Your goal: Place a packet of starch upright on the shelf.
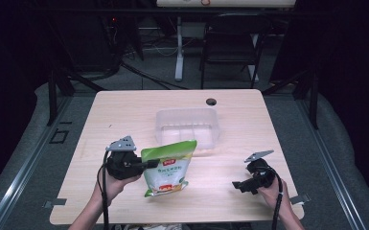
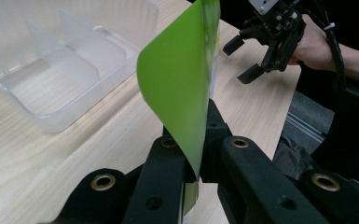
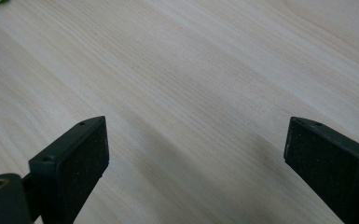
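A green and white snack bag (image 1: 168, 168) hangs upright at the front middle of the table, its bottom close to the wood. My left gripper (image 1: 146, 165) is shut on the bag's left edge near the top. In the left gripper view the green bag (image 2: 179, 79) rises from between the closed jaws of the left gripper (image 2: 192, 163). My right gripper (image 1: 241, 185) sits at the front right, open and holding nothing. The right gripper view has its right gripper (image 3: 196, 154) spread wide above bare wood.
A clear plastic divided container (image 1: 188, 126) stands behind the bag at mid-table; the same container (image 2: 60, 60) shows empty compartments. A small dark hole (image 1: 211, 101) marks the table's far edge. A chair (image 1: 231, 43) stands beyond the table.
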The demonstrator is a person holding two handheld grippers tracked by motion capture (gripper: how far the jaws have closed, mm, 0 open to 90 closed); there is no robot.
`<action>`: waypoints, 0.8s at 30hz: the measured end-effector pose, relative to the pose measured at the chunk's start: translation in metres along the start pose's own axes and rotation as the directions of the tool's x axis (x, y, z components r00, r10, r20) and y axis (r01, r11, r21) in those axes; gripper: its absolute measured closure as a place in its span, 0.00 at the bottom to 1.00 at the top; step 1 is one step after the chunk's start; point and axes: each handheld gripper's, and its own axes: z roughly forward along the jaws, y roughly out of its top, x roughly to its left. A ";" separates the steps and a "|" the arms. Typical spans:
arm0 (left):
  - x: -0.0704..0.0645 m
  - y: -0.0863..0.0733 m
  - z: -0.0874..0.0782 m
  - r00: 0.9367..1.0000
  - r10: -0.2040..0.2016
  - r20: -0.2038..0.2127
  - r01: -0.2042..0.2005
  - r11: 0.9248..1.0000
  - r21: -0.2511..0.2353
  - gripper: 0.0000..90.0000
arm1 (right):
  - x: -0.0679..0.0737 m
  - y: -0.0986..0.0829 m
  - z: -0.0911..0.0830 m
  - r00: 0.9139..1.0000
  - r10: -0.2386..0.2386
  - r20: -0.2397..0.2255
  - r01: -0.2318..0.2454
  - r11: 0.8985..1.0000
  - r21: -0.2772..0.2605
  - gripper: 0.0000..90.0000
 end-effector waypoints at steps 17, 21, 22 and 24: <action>0.001 0.013 -0.013 0.999 0.027 -0.024 -0.027 1.000 0.002 1.00 | 0.000 -0.001 0.000 1.000 0.005 0.010 -0.005 1.000 -0.008 0.07; 0.001 0.017 -0.017 0.999 0.032 -0.022 -0.033 0.999 -0.015 1.00 | 0.000 0.000 0.000 1.000 0.000 0.011 0.000 1.000 0.000 0.07; 0.001 0.017 -0.017 0.999 0.032 -0.022 -0.033 0.999 -0.015 1.00 | 0.000 0.000 0.000 1.000 0.000 0.011 0.000 1.000 0.000 0.07; 0.001 0.021 -0.022 0.999 0.039 -0.024 -0.039 0.999 -0.024 1.00 | -0.001 0.000 0.000 1.000 -0.003 0.007 0.003 1.000 0.007 0.07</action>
